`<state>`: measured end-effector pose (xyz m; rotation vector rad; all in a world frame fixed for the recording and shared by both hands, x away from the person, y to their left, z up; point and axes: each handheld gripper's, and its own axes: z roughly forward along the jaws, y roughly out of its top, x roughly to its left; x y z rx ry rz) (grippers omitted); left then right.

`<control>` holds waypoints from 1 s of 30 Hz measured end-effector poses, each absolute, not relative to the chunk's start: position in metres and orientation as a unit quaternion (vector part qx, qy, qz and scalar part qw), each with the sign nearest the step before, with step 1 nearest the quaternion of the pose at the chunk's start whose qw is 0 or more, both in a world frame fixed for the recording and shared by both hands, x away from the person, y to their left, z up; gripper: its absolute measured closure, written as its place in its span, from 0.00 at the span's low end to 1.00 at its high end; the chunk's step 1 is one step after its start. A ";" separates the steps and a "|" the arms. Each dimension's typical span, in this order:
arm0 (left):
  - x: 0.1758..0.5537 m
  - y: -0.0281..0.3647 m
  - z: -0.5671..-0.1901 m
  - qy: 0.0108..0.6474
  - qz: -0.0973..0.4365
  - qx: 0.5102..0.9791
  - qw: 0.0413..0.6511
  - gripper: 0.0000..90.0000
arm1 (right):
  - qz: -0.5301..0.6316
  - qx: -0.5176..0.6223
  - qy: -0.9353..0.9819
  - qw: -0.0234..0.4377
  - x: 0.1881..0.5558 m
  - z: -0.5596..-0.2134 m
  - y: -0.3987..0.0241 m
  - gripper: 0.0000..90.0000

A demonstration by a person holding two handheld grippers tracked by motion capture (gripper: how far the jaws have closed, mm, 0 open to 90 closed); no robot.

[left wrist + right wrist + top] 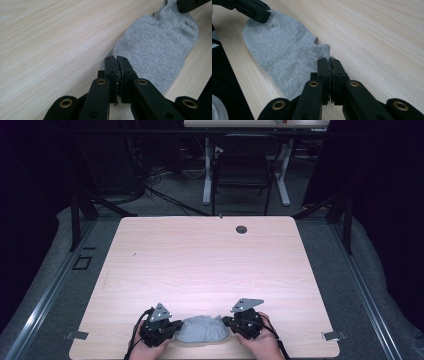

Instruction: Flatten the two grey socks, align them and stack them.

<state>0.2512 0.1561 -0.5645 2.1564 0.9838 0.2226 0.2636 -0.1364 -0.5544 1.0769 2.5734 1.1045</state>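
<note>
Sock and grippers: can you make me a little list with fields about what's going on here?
thing: grey sock, lying flat
where: near edge of the wooden table, between the two hands
left gripper: shut on one end of the sock
right gripper: shut on the other end of the sock
sock's state: spread between the two grippers, resting on the table
rest of the table: bare wood, with a small dark round hole near the far edge

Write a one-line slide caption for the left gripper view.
Left gripper shut on one end of a grey sock lying on the wooden table; the other gripper at its far end.
</note>
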 end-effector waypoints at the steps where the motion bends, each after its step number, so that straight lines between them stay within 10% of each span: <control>1: 0.251 0.156 -0.565 0.384 0.086 0.841 0.372 0.97 | 0.367 0.357 0.856 0.070 0.264 -0.555 -0.136 0.97; 30: 0.240 0.147 -0.561 0.346 0.086 0.851 0.385 0.71 | 0.368 0.306 0.875 0.077 0.256 -0.567 -0.119 0.70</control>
